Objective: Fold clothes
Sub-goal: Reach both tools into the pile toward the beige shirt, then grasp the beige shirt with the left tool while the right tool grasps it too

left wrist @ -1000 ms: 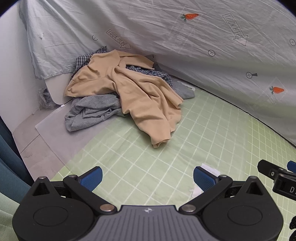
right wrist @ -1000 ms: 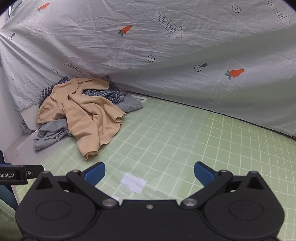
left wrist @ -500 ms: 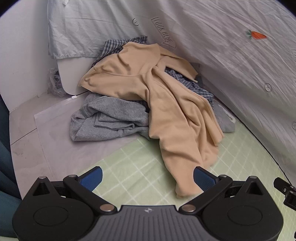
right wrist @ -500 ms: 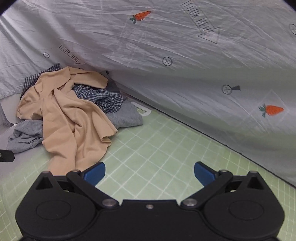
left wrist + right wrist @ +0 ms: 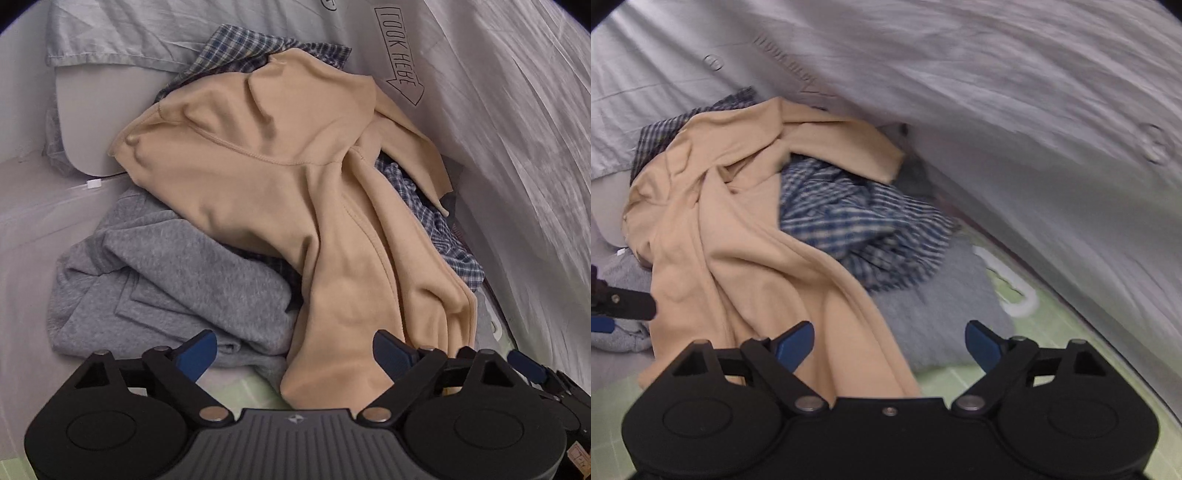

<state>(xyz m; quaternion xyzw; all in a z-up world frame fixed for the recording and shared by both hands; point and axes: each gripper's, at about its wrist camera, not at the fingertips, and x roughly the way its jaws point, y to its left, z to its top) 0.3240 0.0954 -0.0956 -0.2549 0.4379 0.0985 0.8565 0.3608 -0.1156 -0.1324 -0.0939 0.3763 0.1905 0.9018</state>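
Note:
A heap of clothes lies against the back sheet. On top sprawls a tan garment [image 5: 280,192] [image 5: 738,236], over a blue checked shirt [image 5: 436,225] [image 5: 860,225] and a grey knit garment [image 5: 159,277] [image 5: 934,314]. My left gripper [image 5: 295,350] is open, its fingers straddling the tan garment's lower end, with the grey garment at the left finger. My right gripper [image 5: 888,343] is open too, low over the tan cloth's right fold and the grey garment. The right gripper's tip [image 5: 528,365] shows at the left view's right edge; the left one's tip [image 5: 624,304] at the right view's left edge.
A pale grey printed sheet [image 5: 498,110] [image 5: 997,92] hangs as a backdrop right behind the heap. A green grid mat [image 5: 1067,332] covers the table at the right. A white board [image 5: 88,122] leans at the back left, over a grey sheet [image 5: 44,236].
Both grippers have moved forward and left across the green mat to the clothes heap, which now fills both views. Both jaws have stayed open.

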